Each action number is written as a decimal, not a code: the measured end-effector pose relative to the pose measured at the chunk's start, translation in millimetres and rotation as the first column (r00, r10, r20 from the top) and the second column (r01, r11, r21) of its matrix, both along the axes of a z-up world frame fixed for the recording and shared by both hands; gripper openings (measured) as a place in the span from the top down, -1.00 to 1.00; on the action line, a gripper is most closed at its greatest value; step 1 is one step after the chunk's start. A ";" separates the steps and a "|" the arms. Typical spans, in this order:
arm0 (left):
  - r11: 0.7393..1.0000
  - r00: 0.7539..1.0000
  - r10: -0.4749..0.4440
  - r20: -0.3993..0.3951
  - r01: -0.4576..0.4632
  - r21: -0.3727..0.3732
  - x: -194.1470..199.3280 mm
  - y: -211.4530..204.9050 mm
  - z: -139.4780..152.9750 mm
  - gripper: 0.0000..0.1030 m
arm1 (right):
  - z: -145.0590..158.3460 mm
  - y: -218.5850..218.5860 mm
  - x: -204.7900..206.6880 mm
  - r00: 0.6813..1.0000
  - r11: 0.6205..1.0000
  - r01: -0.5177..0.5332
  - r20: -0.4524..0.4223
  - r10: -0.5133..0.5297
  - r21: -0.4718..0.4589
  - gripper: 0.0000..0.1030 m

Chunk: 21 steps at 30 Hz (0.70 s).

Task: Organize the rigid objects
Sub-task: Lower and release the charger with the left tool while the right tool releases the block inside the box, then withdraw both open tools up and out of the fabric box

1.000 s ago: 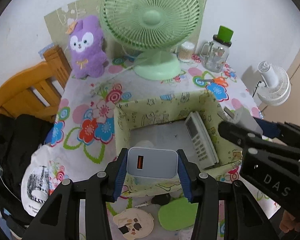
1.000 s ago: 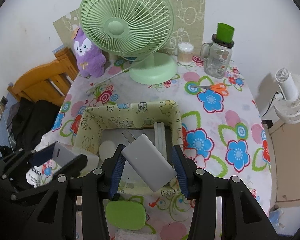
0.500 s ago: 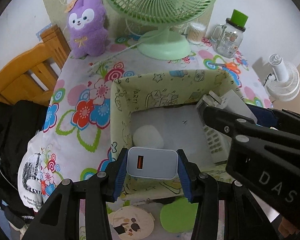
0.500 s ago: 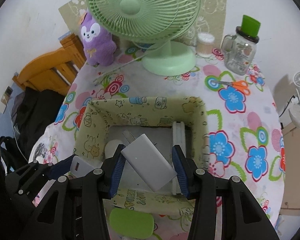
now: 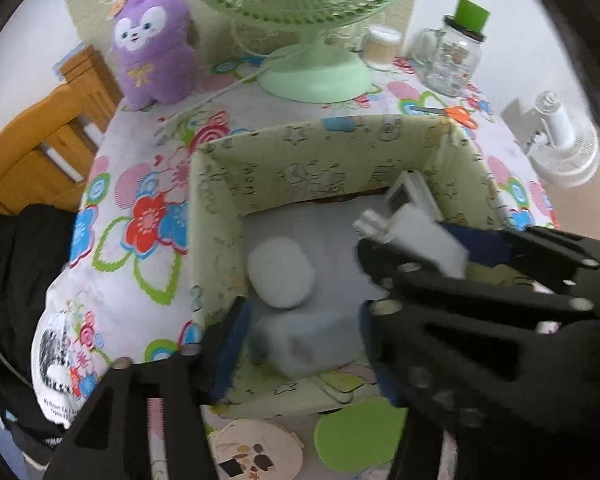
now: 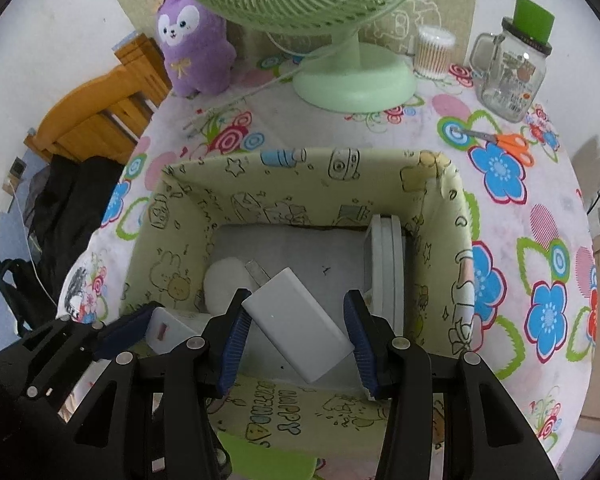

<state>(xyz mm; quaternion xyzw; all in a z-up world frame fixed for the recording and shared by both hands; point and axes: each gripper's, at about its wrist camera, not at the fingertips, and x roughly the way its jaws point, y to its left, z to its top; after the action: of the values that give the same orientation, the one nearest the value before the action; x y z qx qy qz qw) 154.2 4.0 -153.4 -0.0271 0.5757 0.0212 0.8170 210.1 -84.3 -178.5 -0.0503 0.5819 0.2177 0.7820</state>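
Observation:
A pale green patterned box (image 5: 220, 216) (image 6: 188, 216) stands open on the flowered table. Inside lie a white round case (image 5: 281, 271) (image 6: 224, 286) and a white remote (image 6: 386, 264) (image 5: 410, 192) against the right wall. My left gripper (image 5: 300, 340) holds a white USB charger (image 5: 306, 342) (image 6: 168, 330), blurred, low over the box's near left corner. My right gripper (image 6: 298, 338) is shut on a white plug adapter (image 6: 300, 328) (image 5: 416, 236), tilted, over the box's near side.
A green desk fan (image 6: 352, 80), a purple plush (image 6: 196, 52), a cotton swab tub (image 6: 434, 52), a glass jar with green lid (image 6: 508, 72) and orange scissors (image 6: 508, 142) stand behind the box. A green pad (image 5: 356, 436) and round card (image 5: 256, 452) lie in front. A wooden chair (image 5: 32, 140) is left.
Both grippers have moved forward and down toward the box with their chargers. The left view is now blurred from motion.

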 end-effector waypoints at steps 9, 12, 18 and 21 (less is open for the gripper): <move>0.999 0.999 -0.031 0.015 0.030 0.016 1.5 -2.9 2.2 -0.63 | -11.7 -1.7 -1.0 1.000 1.000 0.002 -0.029 -0.002 0.010 0.01; 0.999 0.999 -0.040 0.011 0.040 0.016 1.2 -4.2 1.5 -0.65 | -12.8 -2.4 -0.4 0.999 1.000 -0.002 -0.046 0.003 0.019 -0.01; 0.998 0.999 -0.049 0.008 0.049 0.035 -0.9 -4.0 2.5 -0.65 | -8.1 0.1 -5.5 0.997 0.998 -0.026 -0.068 0.030 0.061 -0.29; 0.998 0.999 -0.051 0.009 0.051 0.039 -3.6 -4.2 6.3 -0.65 | -3.7 0.5 -9.4 0.998 0.998 -0.019 -0.061 0.023 0.059 -0.38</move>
<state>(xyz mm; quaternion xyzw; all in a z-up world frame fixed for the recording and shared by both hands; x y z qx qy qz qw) 150.6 -0.1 -147.1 0.0034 0.5714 0.0113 0.8206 200.7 -83.8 -182.2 -0.0268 0.5988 0.2441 0.7623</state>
